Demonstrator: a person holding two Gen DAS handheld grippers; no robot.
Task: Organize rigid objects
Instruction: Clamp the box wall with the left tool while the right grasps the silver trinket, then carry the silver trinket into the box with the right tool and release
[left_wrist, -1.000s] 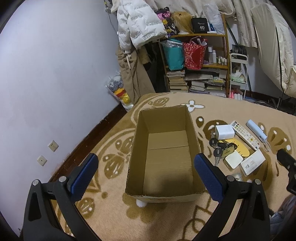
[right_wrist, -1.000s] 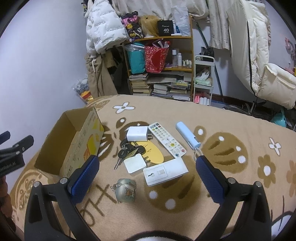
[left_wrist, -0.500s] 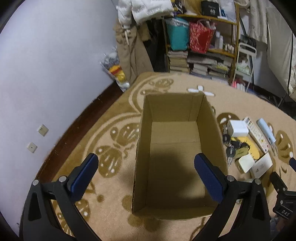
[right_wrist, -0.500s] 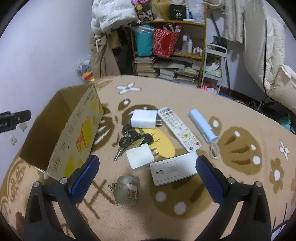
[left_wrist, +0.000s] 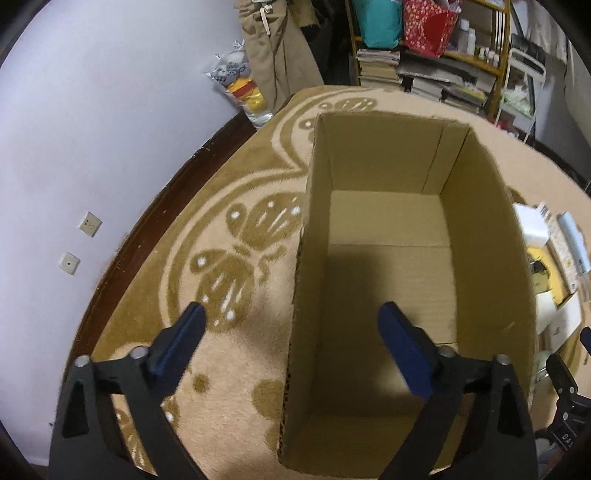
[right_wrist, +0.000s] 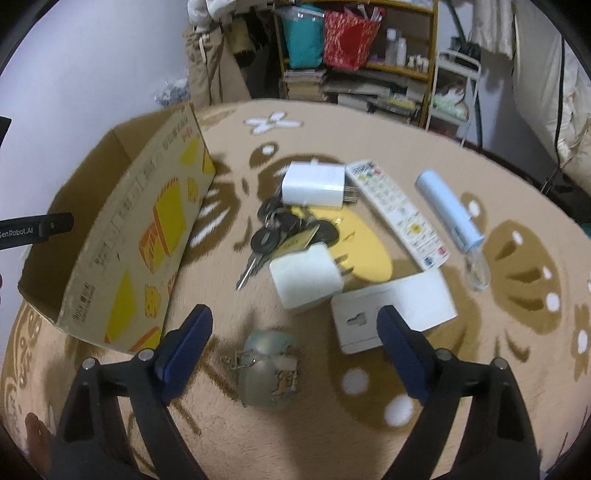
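Observation:
An open, empty cardboard box (left_wrist: 388, 258) stands on the patterned rug; it also shows at the left of the right wrist view (right_wrist: 122, 229). My left gripper (left_wrist: 291, 325) is open, straddling the box's left wall. My right gripper (right_wrist: 295, 325) is open and empty above a small silvery padlock-like object (right_wrist: 269, 369). Beyond it lie a white adapter (right_wrist: 306, 277), a white flat box (right_wrist: 391, 314), a key bunch (right_wrist: 284, 229), a white charger (right_wrist: 314, 184), a remote (right_wrist: 399, 214), a pale blue tube (right_wrist: 448, 206) and a yellow disc (right_wrist: 362, 240).
Shelves with books and bags (right_wrist: 354, 55) stand at the far edge. A wall with sockets (left_wrist: 79, 240) runs along the left. Hanging coats (left_wrist: 273, 48) and a toy bag (left_wrist: 240, 85) sit by the wall. The left gripper's body (right_wrist: 33, 229) shows left of the box.
Both grippers have moved forward and down. The left one now sits over the box's left wall; the right one is closer to the objects on the rug.

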